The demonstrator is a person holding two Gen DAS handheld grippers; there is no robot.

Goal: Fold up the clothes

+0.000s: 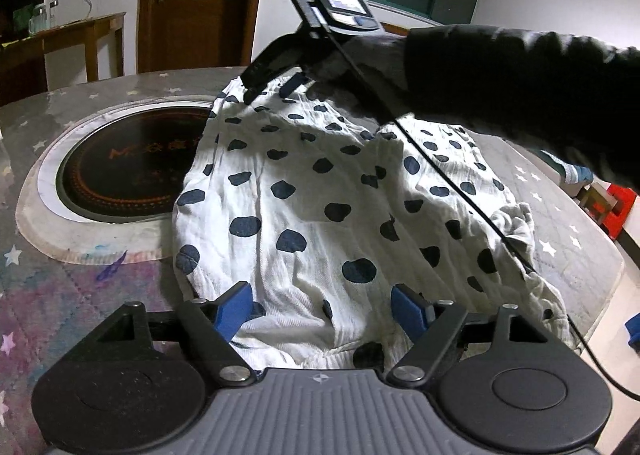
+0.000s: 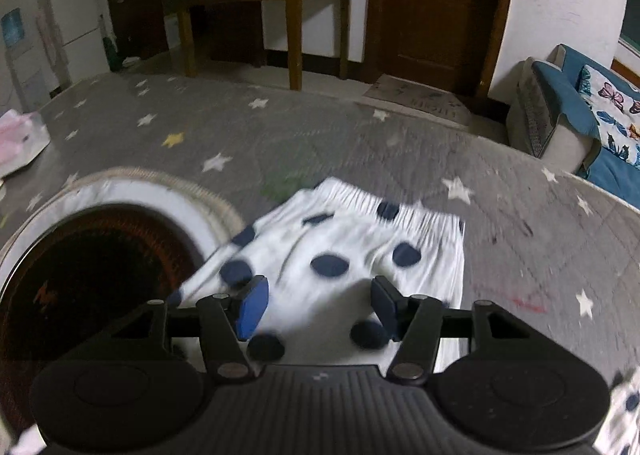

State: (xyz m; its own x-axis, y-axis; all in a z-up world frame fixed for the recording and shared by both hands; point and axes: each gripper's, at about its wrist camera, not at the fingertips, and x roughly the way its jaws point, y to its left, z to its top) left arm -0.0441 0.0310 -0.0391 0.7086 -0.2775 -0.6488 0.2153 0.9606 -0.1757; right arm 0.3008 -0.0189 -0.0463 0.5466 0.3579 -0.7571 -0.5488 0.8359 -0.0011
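A white garment with dark blue dots [image 1: 340,199] lies spread and wrinkled on the grey star-patterned table cover [image 1: 80,295]. My left gripper [image 1: 322,305] is open, its blue pads just above the garment's near edge. My right gripper [image 1: 272,89] shows in the left wrist view at the garment's far end, open, just over the cloth. In the right wrist view the right gripper [image 2: 316,305] is open above the garment [image 2: 352,247], whose elastic waistband [image 2: 400,203] lies ahead. That view is blurred.
A round black hot plate [image 1: 132,171] in a white ring sits in the table, partly under the garment's left edge; it also shows in the right wrist view [image 2: 92,267]. A black cable [image 1: 460,191] crosses the cloth. A wooden side table [image 2: 272,11], door and blue sofa [image 2: 580,115] stand beyond.
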